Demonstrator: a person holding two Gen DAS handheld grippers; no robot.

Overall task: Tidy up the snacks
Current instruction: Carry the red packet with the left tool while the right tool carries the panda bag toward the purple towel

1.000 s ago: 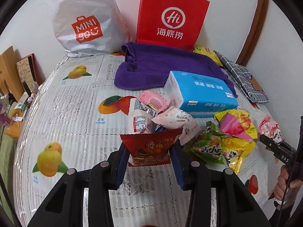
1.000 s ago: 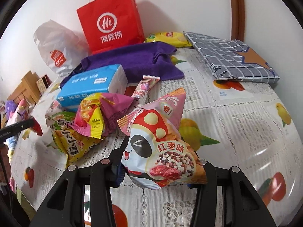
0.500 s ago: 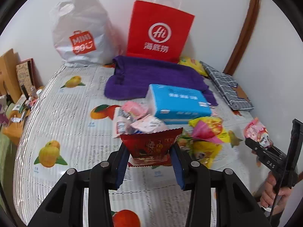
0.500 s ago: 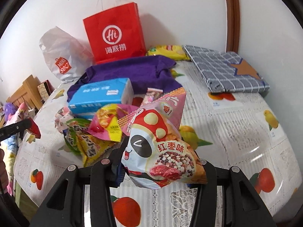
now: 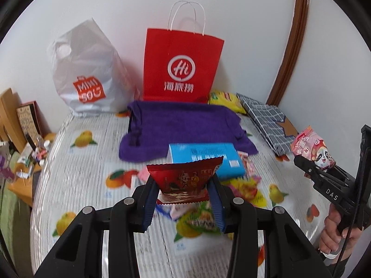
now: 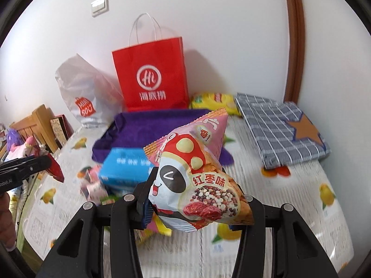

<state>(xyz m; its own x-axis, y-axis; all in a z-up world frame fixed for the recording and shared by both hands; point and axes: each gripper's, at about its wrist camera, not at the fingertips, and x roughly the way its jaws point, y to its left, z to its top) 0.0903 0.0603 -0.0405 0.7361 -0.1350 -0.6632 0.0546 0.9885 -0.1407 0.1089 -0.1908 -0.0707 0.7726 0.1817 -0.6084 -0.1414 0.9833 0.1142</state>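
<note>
Red snack packet [image 5: 184, 180] sits pinched between the left gripper [image 5: 183, 193] jaws, held above the fruit-print surface [image 5: 76, 185]. The pink panda snack bag [image 6: 197, 183] is clamped in the right gripper [image 6: 194, 202] jaws, with the blue tissue pack [image 5: 206, 159] and loose snacks [image 5: 243, 187] lying below on the surface.

Behind the red snack packet [image 5: 185, 180], the near edge of the blue tissue pack [image 5: 208, 159] is covered, and its print is smeared. Below that packet, the loose snack pile [image 5: 199, 217] is blurred and partly masked by the left gripper [image 5: 184, 205], so single wrappers cannot be told apart. The right view's panda snack bag [image 6: 197, 183] hides the tissue pack's right end and part of the purple towel [image 6: 143, 129].
</note>
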